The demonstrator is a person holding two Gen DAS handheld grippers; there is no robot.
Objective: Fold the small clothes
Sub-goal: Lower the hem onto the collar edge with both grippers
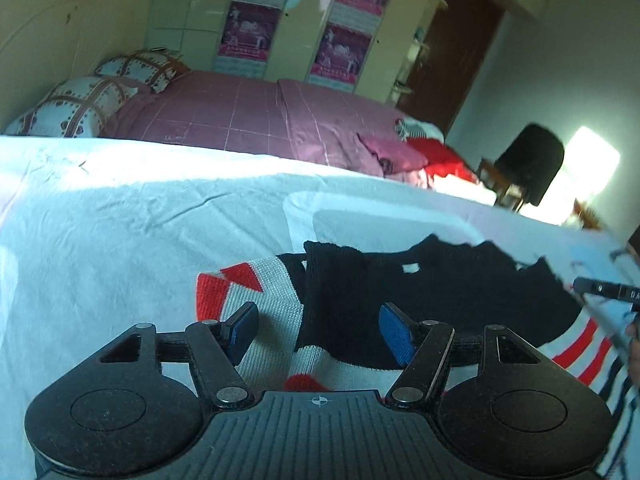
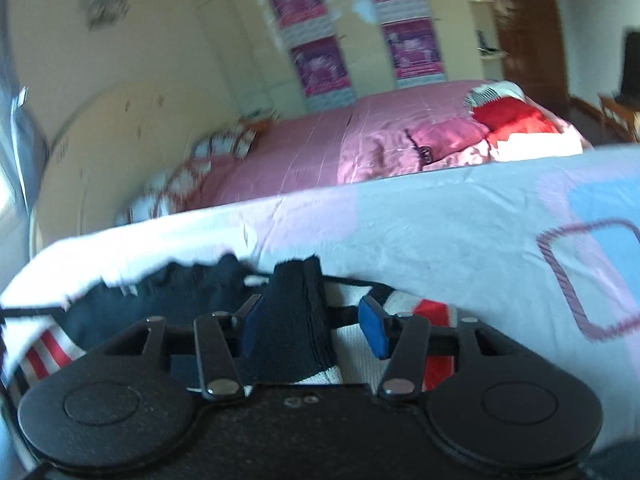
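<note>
A small knit sweater (image 1: 440,288), black with white and red stripes, lies spread on a white sheet (image 1: 120,232). My left gripper (image 1: 320,332) hovers open just above its near edge. One blue pad (image 1: 244,330) is over the white and red sleeve (image 1: 256,292), the other over the black body, and neither presses the knit. In the right wrist view my right gripper (image 2: 312,330) is open around a folded black sleeve (image 2: 296,320). That sleeve lies against the left pad (image 2: 252,328) and clear of the right one. The sweater's striped hem (image 2: 44,352) shows at the far left.
Beyond the sheet stands a pink bed (image 1: 248,116) with patterned pillows (image 1: 76,108) and a heap of pink and red clothes (image 1: 416,148). A wardrobe with posters (image 1: 248,32), a brown door (image 1: 456,52) and a dark chair (image 1: 528,168) lie behind. The sheet carries a pink-and-blue print (image 2: 592,272).
</note>
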